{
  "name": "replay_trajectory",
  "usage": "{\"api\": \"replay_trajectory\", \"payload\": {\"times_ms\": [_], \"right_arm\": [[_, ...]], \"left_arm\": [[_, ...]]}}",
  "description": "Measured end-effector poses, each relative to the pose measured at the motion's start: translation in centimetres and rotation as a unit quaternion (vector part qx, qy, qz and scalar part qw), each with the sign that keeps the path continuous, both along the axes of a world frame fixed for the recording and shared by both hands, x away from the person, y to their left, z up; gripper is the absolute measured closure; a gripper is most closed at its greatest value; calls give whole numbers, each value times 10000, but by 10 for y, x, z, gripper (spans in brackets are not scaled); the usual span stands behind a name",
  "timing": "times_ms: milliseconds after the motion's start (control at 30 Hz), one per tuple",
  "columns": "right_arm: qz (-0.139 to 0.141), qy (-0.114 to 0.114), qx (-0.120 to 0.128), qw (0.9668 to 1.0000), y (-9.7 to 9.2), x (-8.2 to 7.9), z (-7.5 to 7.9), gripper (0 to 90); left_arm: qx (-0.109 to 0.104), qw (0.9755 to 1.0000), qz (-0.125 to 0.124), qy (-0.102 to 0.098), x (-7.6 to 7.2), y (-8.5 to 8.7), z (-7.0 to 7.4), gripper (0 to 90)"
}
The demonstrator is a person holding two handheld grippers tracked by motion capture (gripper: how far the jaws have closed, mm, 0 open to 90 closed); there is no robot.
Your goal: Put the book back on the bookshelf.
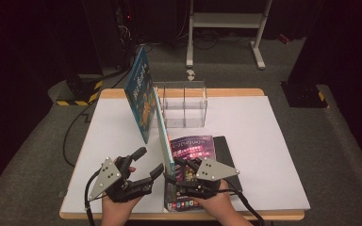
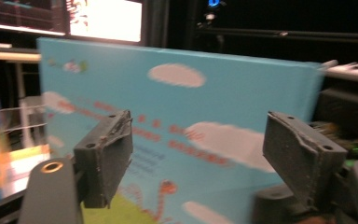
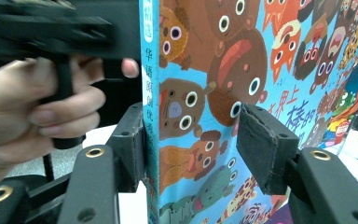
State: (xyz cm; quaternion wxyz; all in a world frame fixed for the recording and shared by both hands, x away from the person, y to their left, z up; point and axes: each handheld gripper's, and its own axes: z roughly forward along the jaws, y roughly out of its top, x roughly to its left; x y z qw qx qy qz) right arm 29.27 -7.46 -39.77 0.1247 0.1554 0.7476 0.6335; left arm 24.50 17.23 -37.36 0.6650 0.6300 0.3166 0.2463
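Right gripper [image 3: 191, 154] clamps the upright blue animal-covered picture book's [image 3: 205, 107] edge; left gripper [image 1: 143, 165], jaws apart, stands just beside it on bare white tabletop [image 1: 108, 136]

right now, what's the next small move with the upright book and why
Probably close the right gripper firmly on the upright book: the left gripper is open and clear of it, and the right fingers straddle its spine with a gap showing, so it could tip.
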Motion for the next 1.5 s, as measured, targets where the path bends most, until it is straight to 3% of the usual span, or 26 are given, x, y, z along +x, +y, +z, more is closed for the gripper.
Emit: {"api": "replay_trajectory", "payload": {"times_ms": [100,300,400,500,600,700,833,967,1100,1267,1500], "right_arm": [[2,12,30,10000,0,0,-1,449],[17,-16,13,10000,2,-1,-2,452],[62,-25,-45,10000,5,-3,-3,455],[74,-61,-141,9999,9,-5,-5,470],[84,-66,-153,9998,9,-5,-6,473],[101,-26,-173,9998,8,-6,-7,471],[185,13,-134,9997,-2,-9,-6,465],[172,110,3,9998,-27,-14,-6,460],[-291,83,58,9995,-59,-10,-4,454],[-1151,260,66,9930,-103,12,-20,453],[-1555,645,138,9856,-133,30,-38,454]], "left_arm": [[23,9999,-95,-63,-6,-6,3,222],[158,9997,-194,42,-5,-23,6,218],[259,9994,-80,202,-3,-32,6,249],[425,9987,211,206,-4,-37,4,288],[442,9982,330,253,-3,-34,3,358],[460,9980,383,216,-3,-33,3,375],[438,9980,410,196,-3,-30,3,388],[442,9979,433,174,-2,-28,3,391],[484,9976,464,152,-3,-29,4,393],[521,9975,456,141,-3,-29,4,393],[602,9970,469,133,-3,-28,6,394]]}}
